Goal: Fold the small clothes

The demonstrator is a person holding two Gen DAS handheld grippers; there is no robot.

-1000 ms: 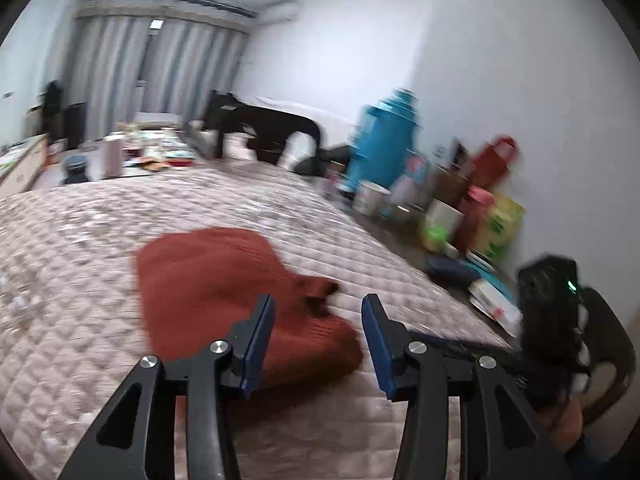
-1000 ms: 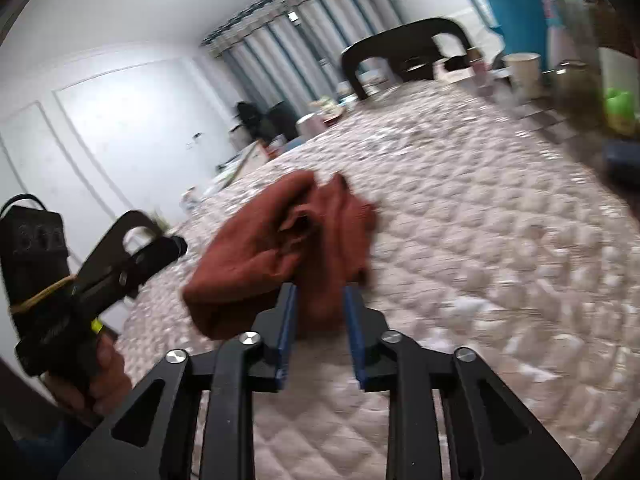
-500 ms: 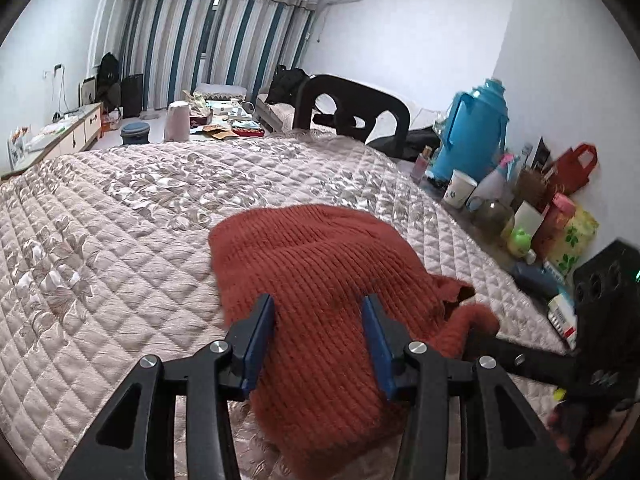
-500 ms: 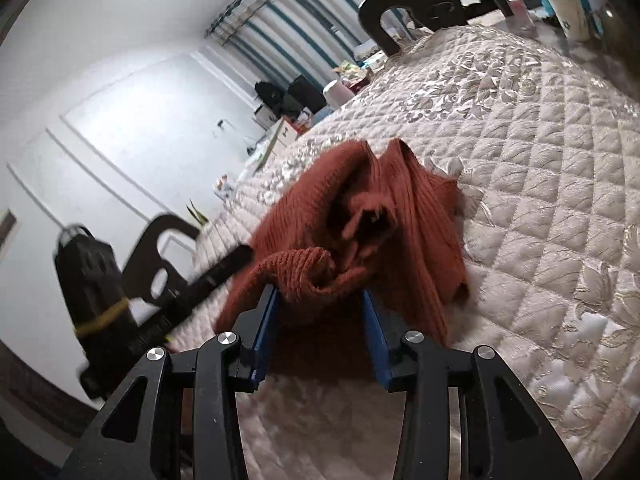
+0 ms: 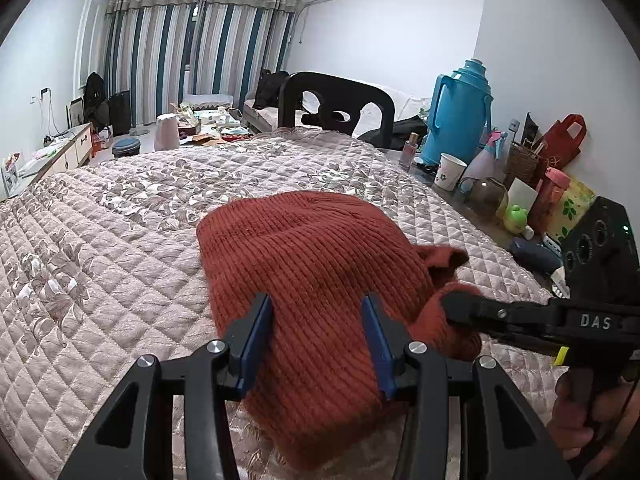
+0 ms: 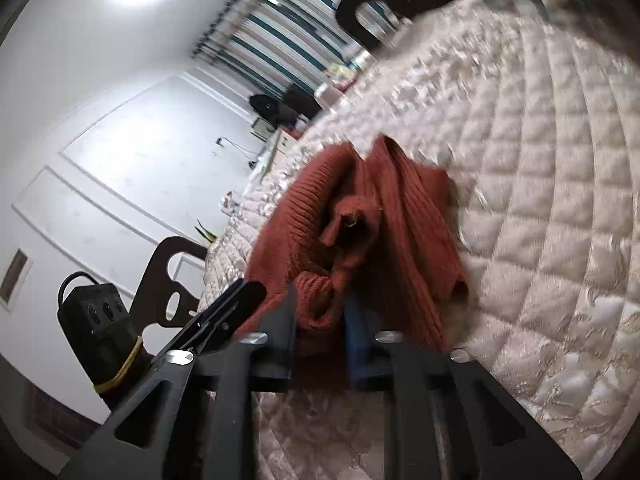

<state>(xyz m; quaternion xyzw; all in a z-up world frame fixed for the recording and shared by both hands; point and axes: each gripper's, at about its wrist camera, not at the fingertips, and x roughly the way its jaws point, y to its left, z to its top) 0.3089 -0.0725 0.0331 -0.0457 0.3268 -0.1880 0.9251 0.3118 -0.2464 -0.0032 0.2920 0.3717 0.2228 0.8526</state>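
I see the quilted bedspread (image 5: 120,240) with the rust-red knit sweater (image 5: 312,256) lying on it. My left gripper (image 5: 316,332) hovers spread wide over its near part, and my right gripper (image 6: 320,316) pinches a bunched ribbed edge.

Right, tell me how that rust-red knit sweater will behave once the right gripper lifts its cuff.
The sweater will likely drape and sag, since it already lies in soft bunched folds on the quilt. Its ribbed knit probably grips the right gripper rather than slipping, the cuff sitting pinched between the fingers. It looks thick, so a one-point lift may stretch it.
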